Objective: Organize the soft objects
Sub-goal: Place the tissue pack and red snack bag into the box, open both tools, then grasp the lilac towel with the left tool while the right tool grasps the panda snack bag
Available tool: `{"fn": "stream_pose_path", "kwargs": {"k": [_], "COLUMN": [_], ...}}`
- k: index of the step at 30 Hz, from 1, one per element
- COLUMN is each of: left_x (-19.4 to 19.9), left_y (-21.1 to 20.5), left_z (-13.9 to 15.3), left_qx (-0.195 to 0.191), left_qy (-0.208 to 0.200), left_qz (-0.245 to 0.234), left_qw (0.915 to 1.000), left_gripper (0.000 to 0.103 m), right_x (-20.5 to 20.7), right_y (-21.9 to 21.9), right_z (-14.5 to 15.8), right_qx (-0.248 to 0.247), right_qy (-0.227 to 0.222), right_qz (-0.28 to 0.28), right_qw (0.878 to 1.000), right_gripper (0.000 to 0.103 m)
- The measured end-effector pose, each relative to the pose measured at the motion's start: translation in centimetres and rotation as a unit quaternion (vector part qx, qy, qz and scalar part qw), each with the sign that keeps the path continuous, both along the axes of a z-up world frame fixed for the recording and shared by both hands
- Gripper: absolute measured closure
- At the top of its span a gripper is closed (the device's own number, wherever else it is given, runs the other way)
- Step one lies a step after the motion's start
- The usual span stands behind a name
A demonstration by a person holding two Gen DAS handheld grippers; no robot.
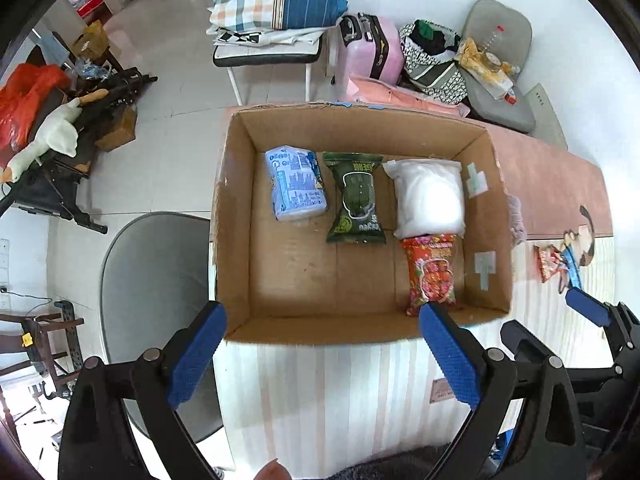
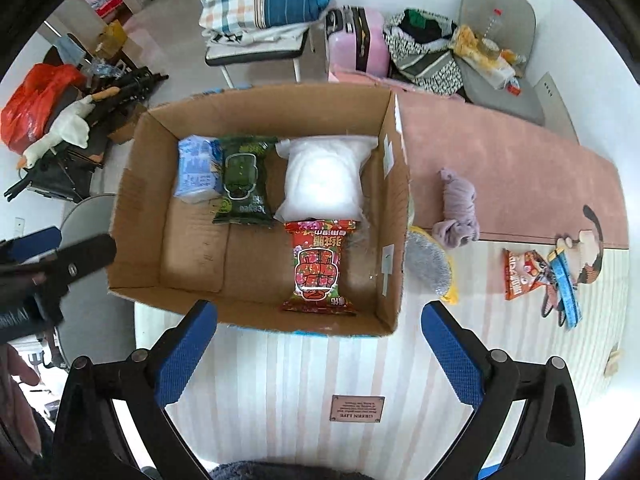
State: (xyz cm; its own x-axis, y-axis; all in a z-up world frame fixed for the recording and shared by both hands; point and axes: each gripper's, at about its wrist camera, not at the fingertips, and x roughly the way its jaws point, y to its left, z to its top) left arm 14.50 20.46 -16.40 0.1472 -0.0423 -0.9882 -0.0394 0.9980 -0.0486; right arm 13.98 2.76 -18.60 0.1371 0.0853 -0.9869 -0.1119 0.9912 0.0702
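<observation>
Left wrist view: the left gripper [image 1: 320,344] is wide open and holds nothing, hanging over the box [image 1: 236,216] edge.

Right wrist view: the right gripper [image 2: 320,344] is open and empty too. The purple cloth [image 2: 458,212] lies outside the box, ahead and to the right, long way pointing away. The right hand is nearer.

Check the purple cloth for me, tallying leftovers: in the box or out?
Out: the purple cloth lies bunched on the table, right of the cardboard box.

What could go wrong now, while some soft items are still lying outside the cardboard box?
1. The lilac cloth bundle and the silver scrubber lie close to the cardboard box wall; the right claw, now open, might push the wall when reaching.
2. The red packet overlaps the white bag, so a further item placed there could slide.
</observation>
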Motion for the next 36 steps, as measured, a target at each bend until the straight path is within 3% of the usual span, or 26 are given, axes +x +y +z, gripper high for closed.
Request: {"fn": "stream_pose_path", "kwargs": {"k": [13, 19, 23, 29, 36], "left_x": [-3.1, -2.8, -0.5, 5.4, 12.7], "left_y": [-1.4, -6.3, -12.0, -21.6, -30.5], "left_z": [4.6, 5.5, 3.5, -1.9, -10.0], "left_qx": [-0.002, 0.040, 0.033, 0.024, 0.031], "left_qy": [-0.048, -0.071, -0.054, 0.006, 0.092], "left_qz": [0.012, 0.010, -0.024, -0.093, -0.143], "left_qw": [0.9988, 0.9966, 0.9977, 0.9954, 0.9849], "left_gripper": [0.004, 0.004, 0.004, 0.004, 0.005], "right_x": [-3.4, -2.9, -1.5, 0.3, 2.2], "right_y": [-1.2, -7.2, -15.4, -28.4, -36.5], "right_z": [4.7, 4.8, 1.5, -5.0, -11.6], "right_qx": [0.056, 0.067, 0.059, 0.054, 0.115], "right_qy": [-0.035, -0.039, -0.006, 0.043, 0.098], "right_qz": [0.008, -0.037, -0.131, -0.262, -0.347], "right_qw": [0.998, 0.996, 0.990, 0.963, 0.926], "right_gripper": [0.000, 0.000, 0.000, 0.000, 0.000]}}
